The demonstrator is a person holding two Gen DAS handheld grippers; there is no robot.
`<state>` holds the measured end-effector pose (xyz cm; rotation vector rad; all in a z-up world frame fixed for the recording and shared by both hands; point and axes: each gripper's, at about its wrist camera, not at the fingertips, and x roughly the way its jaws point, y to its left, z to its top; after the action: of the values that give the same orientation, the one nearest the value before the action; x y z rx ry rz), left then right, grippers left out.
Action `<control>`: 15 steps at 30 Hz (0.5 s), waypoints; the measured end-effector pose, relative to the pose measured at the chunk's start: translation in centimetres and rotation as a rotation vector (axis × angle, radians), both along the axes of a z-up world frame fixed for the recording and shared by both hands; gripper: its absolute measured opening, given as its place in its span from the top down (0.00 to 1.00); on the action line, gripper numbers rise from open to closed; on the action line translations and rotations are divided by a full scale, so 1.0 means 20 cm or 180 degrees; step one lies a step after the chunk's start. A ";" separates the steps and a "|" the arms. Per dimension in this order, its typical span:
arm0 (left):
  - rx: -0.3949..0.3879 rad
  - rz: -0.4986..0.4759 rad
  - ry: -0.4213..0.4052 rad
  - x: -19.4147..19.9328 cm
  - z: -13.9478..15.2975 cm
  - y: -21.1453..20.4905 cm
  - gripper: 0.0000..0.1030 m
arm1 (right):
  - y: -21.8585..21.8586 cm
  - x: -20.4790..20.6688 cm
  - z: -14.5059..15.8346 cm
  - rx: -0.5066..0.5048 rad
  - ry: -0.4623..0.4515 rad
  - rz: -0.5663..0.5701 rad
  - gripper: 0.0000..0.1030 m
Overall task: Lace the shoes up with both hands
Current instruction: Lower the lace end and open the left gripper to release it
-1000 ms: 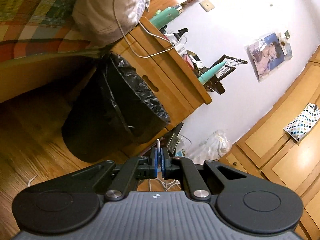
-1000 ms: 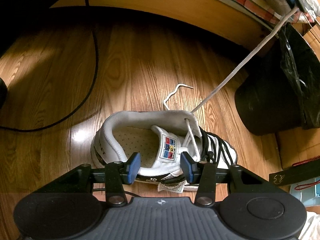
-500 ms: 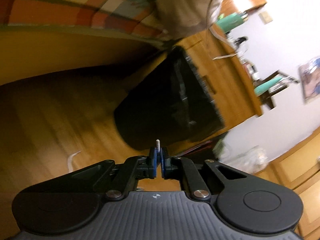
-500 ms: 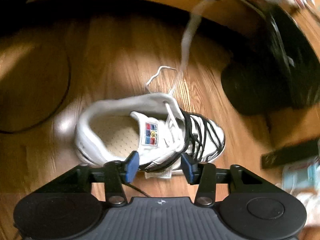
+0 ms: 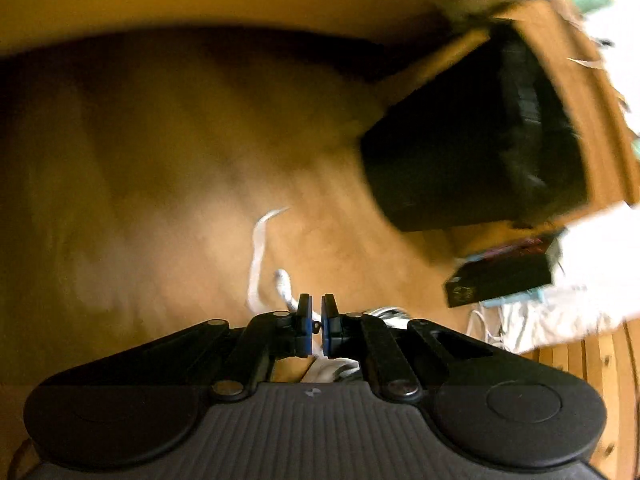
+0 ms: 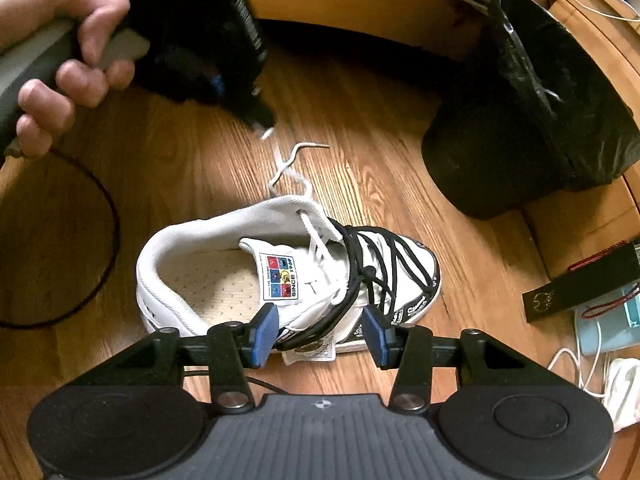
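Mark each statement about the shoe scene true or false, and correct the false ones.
1. The shoe lies on a wooden floor. True.
2. The right gripper is clamped on the tongue. False: its fingers stand apart, touching nothing.
3. The left gripper holds the white lace end. True.
4. The bin is white. False: it is black.
5. The shoe has only white laces. False: black cords cross the front.
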<state>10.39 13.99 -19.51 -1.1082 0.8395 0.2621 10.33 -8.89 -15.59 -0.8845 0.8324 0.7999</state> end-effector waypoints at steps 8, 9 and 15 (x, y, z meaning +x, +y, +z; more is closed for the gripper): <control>-0.0189 0.0284 0.0541 -0.08 -0.17 0.06 0.83 | -0.01 0.00 0.01 0.0004 0.0023 0.0015 0.52; -0.0147 0.0270 0.0545 -0.07 -0.16 0.06 0.80 | -0.01 -0.01 0.00 -0.0006 0.0009 0.0030 0.52; 0.0251 0.0258 0.0198 -0.01 -0.02 0.08 0.67 | -0.02 0.00 0.01 -0.0011 -0.0015 0.0027 0.52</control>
<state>10.13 15.58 -19.95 -1.0658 0.8334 0.3959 10.25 -9.28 -15.41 -0.8934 0.8266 0.8037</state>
